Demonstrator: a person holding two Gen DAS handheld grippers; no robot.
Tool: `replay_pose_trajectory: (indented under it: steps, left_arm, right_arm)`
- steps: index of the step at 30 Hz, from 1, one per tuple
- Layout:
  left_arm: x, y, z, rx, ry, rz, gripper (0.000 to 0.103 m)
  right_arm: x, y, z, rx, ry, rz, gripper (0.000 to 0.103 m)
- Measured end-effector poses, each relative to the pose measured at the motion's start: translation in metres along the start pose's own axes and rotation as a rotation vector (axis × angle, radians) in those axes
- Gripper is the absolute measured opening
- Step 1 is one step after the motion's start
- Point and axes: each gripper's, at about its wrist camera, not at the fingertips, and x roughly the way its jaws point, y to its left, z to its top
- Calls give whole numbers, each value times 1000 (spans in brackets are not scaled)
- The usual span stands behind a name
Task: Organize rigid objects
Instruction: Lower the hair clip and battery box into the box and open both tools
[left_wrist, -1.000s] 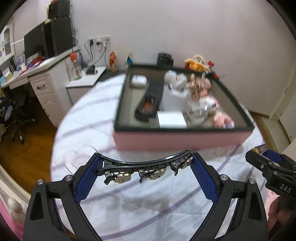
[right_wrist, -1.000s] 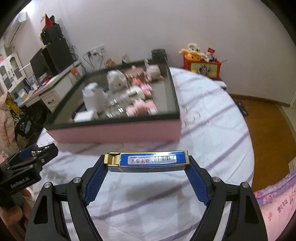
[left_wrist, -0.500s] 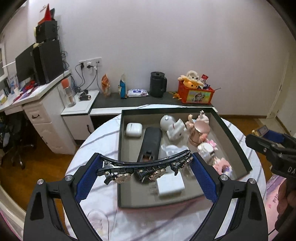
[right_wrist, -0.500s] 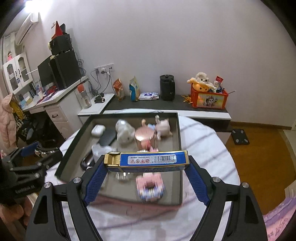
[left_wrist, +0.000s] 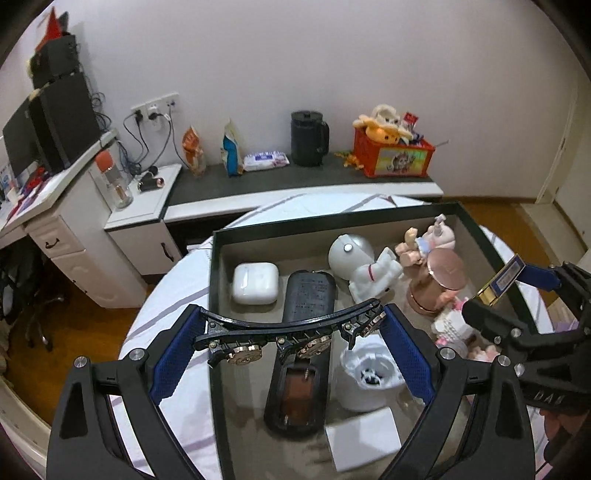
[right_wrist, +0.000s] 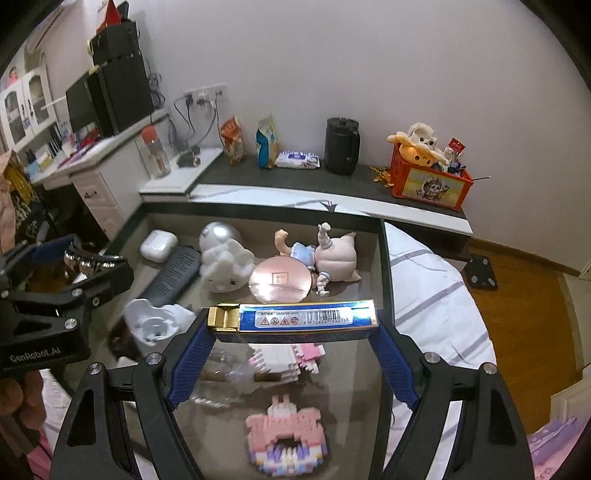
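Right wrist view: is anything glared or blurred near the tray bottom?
Right wrist view: glare streaks the blue lighter in the right hand-held gripper; the pink brick model below is soft with blur. Left wrist view: the black hair clip is sharp; the white block is smeared. Fisheye bends both tray edges.

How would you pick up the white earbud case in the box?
Grip the earbud case across its two long flat sides, coming straight down from above. It lies flat by the box wall, with the black remote close beside it, so only the top is open.
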Motion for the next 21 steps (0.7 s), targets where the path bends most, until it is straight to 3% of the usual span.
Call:
replay_pose_trajectory:
  steps: [9,12,16,21]
  left_arm:
    - [30,-8,1,44,100,48,97]
    - [32,-10,-1,65,121,77,99]
    - [24,-11,-1,67,111,90,102]
    - [4,-7,2,35,72,107,103]
  right_arm:
    - [21,7,1,-36,39,-29,85]
    - [20,8,3,-37,49,-48,91]
    - [12,4,3,-15,47,-42,103]
    - [4,1,3,23,45,6,103]
